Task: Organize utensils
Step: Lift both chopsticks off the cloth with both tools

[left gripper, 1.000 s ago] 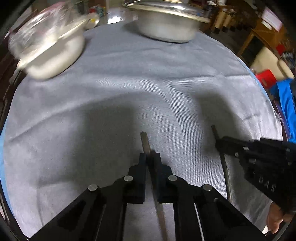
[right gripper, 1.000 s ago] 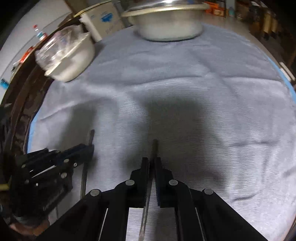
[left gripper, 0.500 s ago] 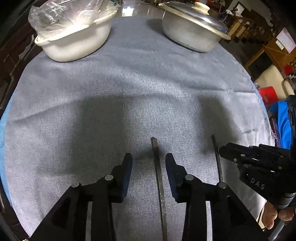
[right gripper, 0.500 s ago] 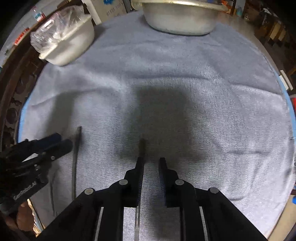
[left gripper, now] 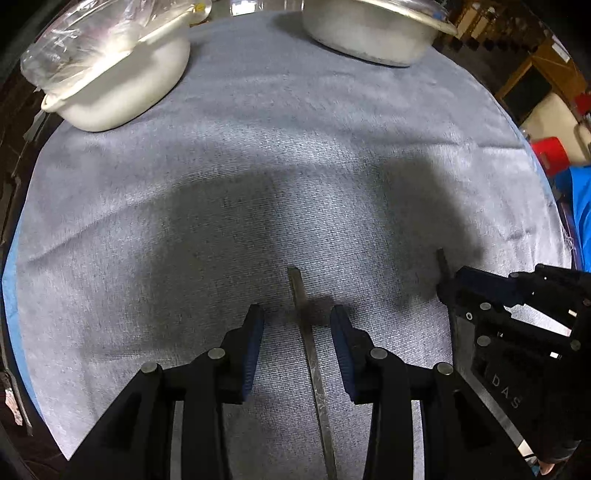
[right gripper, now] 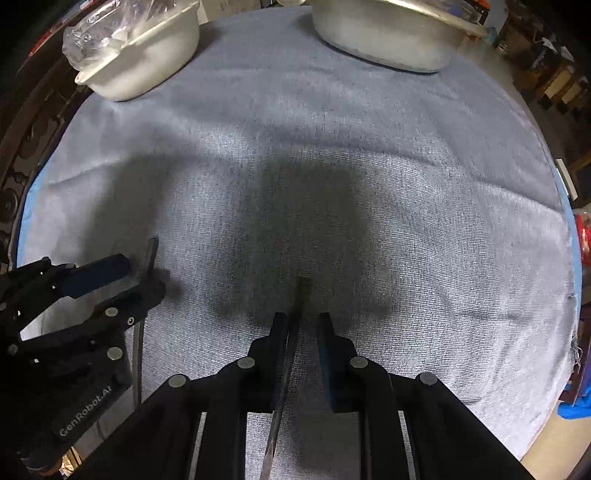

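A white basin (left gripper: 122, 85), its mouth covered by crumpled clear plastic film (left gripper: 92, 40), stands at the far left of the desk; its contents cannot be made out through the film. At the far right stands a metal pot (left gripper: 373, 33), whose interior is out of view. Both rest on a grey-blue cloth (left gripper: 258, 155) that covers the round desk, with a brighter blue layer (left gripper: 9, 295) showing at the left edge. Two slim metal utensils lie roughly parallel on the near part of the cloth, well apart from the vessels; their working ends are hidden. The left utensil (left gripper: 310, 354) lies between the spread fingers (left gripper: 253, 332) of the left gripper (left gripper: 297, 328), touched by neither pad; these jaws have just been opening. The right utensil (right gripper: 291, 332) lies between the fingers (right gripper: 277, 332) of the right gripper (right gripper: 299, 325), close against the left-hand pad and clear of the other; these jaws too have just been opening and stand narrowly parted. Beyond the desk the room is dim, with wooden furniture (left gripper: 532, 85) and a red object (left gripper: 550, 151) at the right.
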Demonstrator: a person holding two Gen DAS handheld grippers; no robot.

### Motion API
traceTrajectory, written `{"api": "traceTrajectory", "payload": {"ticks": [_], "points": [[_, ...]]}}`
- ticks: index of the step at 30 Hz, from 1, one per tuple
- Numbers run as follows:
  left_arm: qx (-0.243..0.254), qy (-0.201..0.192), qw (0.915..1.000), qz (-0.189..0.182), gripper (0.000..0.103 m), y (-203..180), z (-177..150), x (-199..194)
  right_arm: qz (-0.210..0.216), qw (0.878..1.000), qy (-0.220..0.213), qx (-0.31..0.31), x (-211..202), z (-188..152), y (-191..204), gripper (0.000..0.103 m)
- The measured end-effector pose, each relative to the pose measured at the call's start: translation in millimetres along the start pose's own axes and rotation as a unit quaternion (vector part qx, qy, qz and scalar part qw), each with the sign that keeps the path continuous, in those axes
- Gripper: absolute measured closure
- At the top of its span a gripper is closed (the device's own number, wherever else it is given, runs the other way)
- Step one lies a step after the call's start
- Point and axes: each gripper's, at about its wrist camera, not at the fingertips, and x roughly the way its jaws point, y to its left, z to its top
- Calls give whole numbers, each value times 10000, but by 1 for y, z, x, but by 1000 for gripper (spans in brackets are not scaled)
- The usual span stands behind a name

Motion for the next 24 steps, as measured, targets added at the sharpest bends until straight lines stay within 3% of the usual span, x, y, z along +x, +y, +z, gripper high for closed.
{"api": "traceTrajectory", "payload": {"ticks": [3,7,18,24], "points": [[121,-38,9998,124,81,-4,3,3,58,10000,-16,27,4,4,-2,85],[105,-94,9999,64,94,-7,10,5,61,9999,-124,13,2,5,-5,91],[-234,-390,9988,-168,98,19,-2,2,493,9967,-606,235,-7,-5,-27,96],[-521,-776,9955,-165,98,40,-12,-29,581,9936,-918,322,-27,-16,-33,97]]}}
